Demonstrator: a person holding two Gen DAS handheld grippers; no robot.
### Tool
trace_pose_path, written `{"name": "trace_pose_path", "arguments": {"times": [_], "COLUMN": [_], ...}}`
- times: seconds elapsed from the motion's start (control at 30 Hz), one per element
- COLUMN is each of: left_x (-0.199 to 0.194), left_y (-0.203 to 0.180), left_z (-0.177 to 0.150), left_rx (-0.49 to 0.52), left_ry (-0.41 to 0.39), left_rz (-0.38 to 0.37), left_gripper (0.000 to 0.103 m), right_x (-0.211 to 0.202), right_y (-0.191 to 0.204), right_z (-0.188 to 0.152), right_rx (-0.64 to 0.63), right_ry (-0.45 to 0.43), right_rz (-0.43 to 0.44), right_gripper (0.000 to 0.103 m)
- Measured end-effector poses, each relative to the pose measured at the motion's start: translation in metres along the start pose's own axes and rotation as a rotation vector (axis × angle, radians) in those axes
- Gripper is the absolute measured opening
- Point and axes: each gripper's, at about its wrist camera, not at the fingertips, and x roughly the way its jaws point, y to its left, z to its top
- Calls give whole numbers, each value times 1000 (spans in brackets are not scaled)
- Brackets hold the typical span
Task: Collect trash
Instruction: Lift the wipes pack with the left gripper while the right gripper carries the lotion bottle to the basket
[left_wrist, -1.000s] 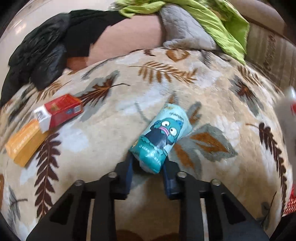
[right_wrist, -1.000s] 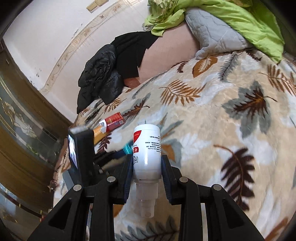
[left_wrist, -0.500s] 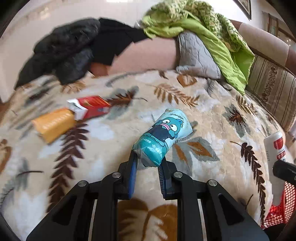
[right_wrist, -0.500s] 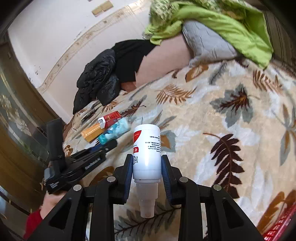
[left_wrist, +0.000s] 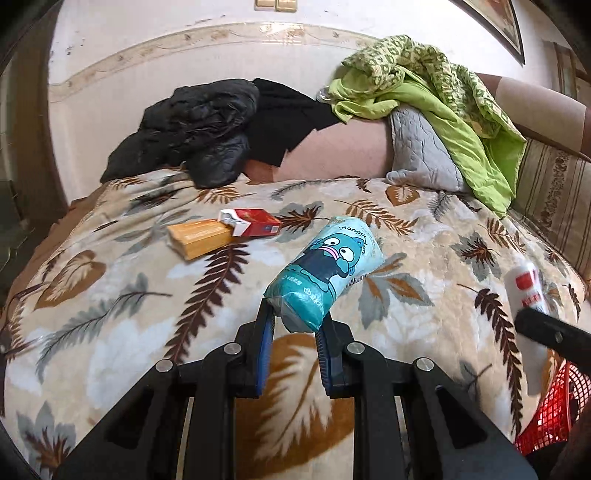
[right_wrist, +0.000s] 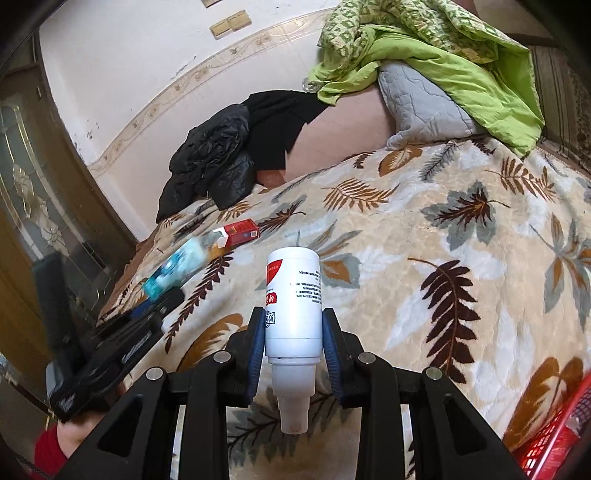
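A: State of the left claw (left_wrist: 293, 328)?

B: Closed on the teal tissue pack (left_wrist: 325, 275). Both pads press the pack's near end; the pack projects forward, clear of the leaf-print blanket (left_wrist: 110, 295).

A: Right claw (right_wrist: 293, 334)?

B: Clamped on the white spray bottle (right_wrist: 293, 299). The nozzle points back toward the camera and the base points forward, above the blanket.

A: Items on the bed?

B: A red cigarette pack (left_wrist: 255, 221) and an orange box (left_wrist: 197, 238) lie touching each other near the far edge. A black jacket (left_wrist: 195, 129) and a green quilt (left_wrist: 443, 110) are heaped behind.

A: Container?

B: A red mesh basket (right_wrist: 554, 439) sits at the lower right, beside the bed.
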Motion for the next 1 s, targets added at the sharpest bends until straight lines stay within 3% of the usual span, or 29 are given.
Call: {"name": "trace_pose_path", "arguments": {"times": [0.23, 0.67, 1.0], "left_x": [-25, -34, -39], "left_y": [2, -1, -16], "left_z": [-13, -16, -15], "left_rx": [30, 48, 71], "left_ry": [-22, -50, -56], "left_rz": [32, 45, 4], "left_gripper": [20, 21, 21], "right_x": [-6, -12, -30], "right_y": [4, 18, 5], "right_z": [-4, -12, -14], "right_rx": [6, -47, 13], "right_ry": [-11, -19, -15], "right_rz": [9, 16, 55], "right_gripper": [32, 32, 32]}}
